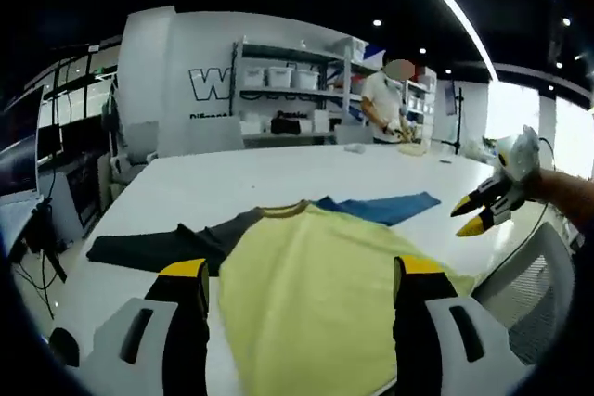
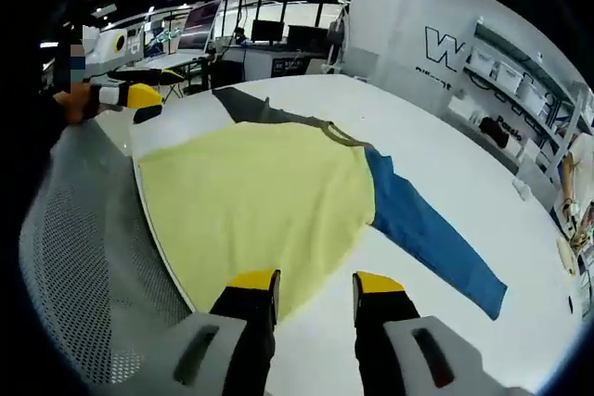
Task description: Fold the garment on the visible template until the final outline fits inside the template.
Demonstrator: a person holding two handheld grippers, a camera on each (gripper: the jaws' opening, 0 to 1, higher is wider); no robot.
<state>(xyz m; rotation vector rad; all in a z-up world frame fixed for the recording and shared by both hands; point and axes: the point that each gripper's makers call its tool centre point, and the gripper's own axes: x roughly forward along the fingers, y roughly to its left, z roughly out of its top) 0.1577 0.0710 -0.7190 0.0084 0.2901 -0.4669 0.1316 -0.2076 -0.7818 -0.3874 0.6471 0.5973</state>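
A long-sleeved shirt lies flat on the white table (image 1: pixel 232 173). Its body is pale yellow (image 1: pixel 306 294), one sleeve dark grey (image 1: pixel 153 249), the other blue (image 1: pixel 380 209). My left gripper (image 1: pixel 302 271) is open, its jaws wide apart above the yellow body near the table edge. My right gripper (image 1: pixel 471 217) hovers off the blue sleeve's side. In the right gripper view the yellow body (image 2: pixel 260 197), blue sleeve (image 2: pixel 436 238) and grey sleeve (image 2: pixel 251 108) spread ahead. The right gripper (image 2: pixel 316 283) is open just over the hem corner, and the left gripper (image 2: pixel 147 106) hangs at the far left.
A mesh office chair (image 2: pixel 83 248) stands against the table's near edge. A person in a white shirt (image 1: pixel 382 104) works at the far end. Shelves with bins (image 1: pixel 288 81) line the back wall, with desks and monitors (image 2: pixel 269 39) beyond.
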